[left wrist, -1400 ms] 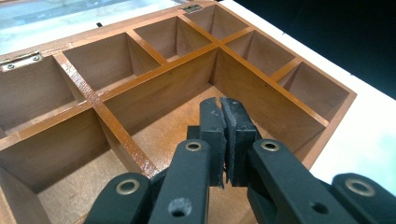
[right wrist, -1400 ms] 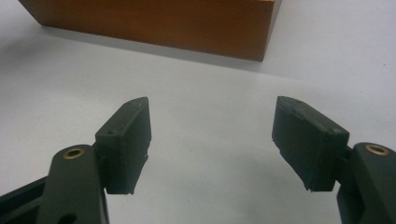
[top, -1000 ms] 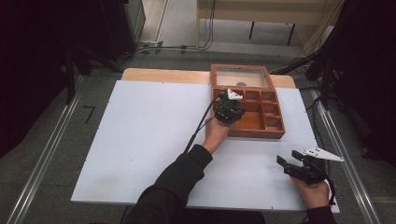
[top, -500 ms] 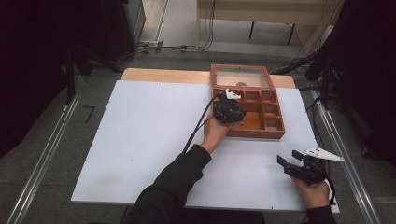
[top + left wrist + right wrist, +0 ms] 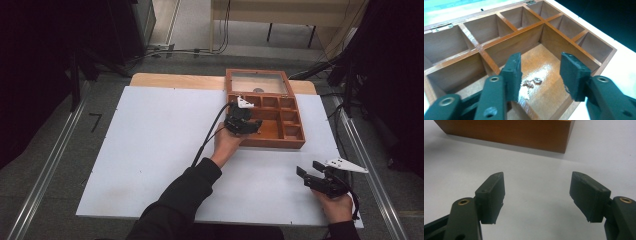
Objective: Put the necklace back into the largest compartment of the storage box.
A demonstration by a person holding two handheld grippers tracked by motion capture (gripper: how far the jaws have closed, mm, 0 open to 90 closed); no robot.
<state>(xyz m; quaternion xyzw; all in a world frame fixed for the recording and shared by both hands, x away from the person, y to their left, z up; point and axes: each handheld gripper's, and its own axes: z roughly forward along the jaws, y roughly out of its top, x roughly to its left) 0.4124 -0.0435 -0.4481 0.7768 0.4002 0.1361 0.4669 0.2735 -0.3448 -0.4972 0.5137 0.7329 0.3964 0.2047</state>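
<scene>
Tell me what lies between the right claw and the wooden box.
Nothing: in the right gripper view, bare white tabletop runs from the open right claw to the wooden box.

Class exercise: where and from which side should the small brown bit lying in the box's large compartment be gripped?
Grip the small brown bit across its narrow width, coming from straight above: it lies flat on the floor of the large compartment of the wooden box, walled all round. The open left gripper already hangs above it.

Wooden divider box (image 5: 265, 120), lid flipped open
Sits at the table's far right; small brownish bits (image 5: 532, 82) in its big compartment.
</scene>
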